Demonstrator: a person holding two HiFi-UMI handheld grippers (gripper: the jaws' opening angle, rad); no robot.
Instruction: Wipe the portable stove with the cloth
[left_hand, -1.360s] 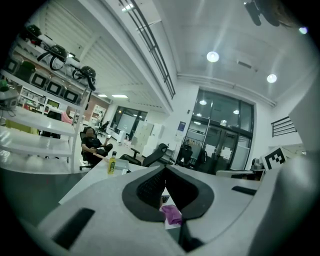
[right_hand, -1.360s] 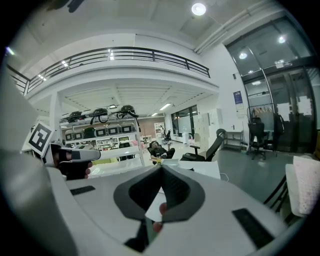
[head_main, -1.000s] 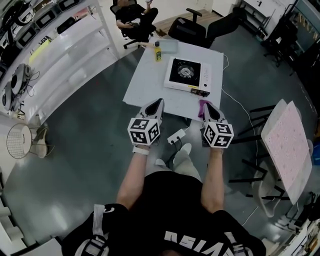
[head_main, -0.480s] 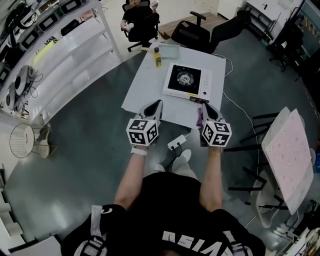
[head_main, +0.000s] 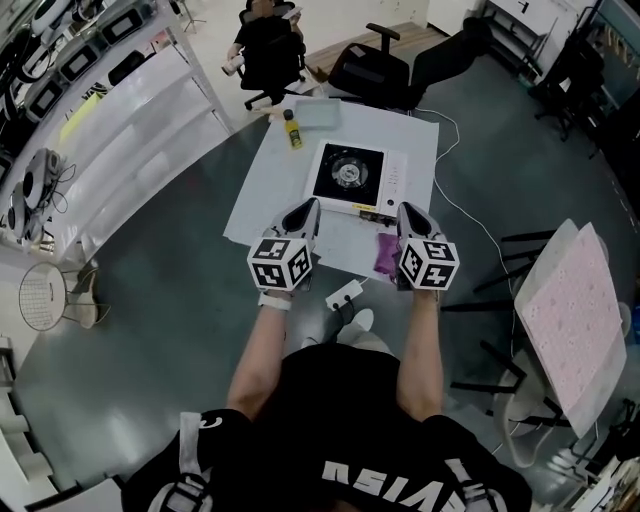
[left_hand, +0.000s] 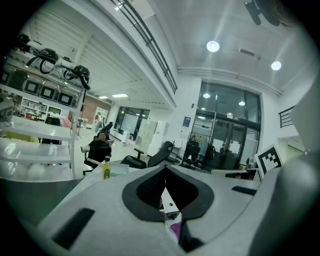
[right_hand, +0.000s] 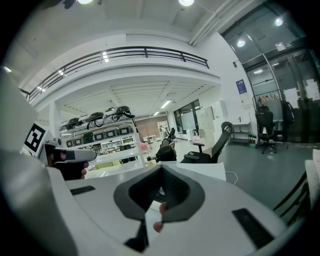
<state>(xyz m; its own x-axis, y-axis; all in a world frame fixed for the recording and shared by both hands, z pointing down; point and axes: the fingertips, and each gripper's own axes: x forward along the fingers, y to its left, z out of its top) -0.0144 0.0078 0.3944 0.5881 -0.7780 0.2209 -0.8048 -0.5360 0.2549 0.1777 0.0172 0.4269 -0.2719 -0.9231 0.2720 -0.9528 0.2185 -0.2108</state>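
The portable stove (head_main: 350, 178), white with a black burner plate, sits on the white table (head_main: 262, 195). A purple cloth (head_main: 386, 252) lies flat on the table by its front edge. My right gripper (head_main: 406, 208) hovers just right of the cloth, jaws shut, with no clear hold on anything. My left gripper (head_main: 311, 205) hangs over the table's front part, left of the stove's near corner, jaws together and empty. The left gripper view shows a strip of the stove (left_hand: 169, 204) and the cloth (left_hand: 175, 230) through the slit in its jaws.
A yellow bottle (head_main: 291, 130) and a clear container (head_main: 318, 112) stand at the table's far edge. Office chairs (head_main: 372, 72) and a seated person (head_main: 265, 40) are behind it. A power strip (head_main: 343, 296) lies on the floor, with shelving (head_main: 130, 110) to the left and a pale panel (head_main: 570, 310) to the right.
Both grippers have moved forward from in front of the table to over its front part. The cloth now lies in plain sight left of the right gripper.
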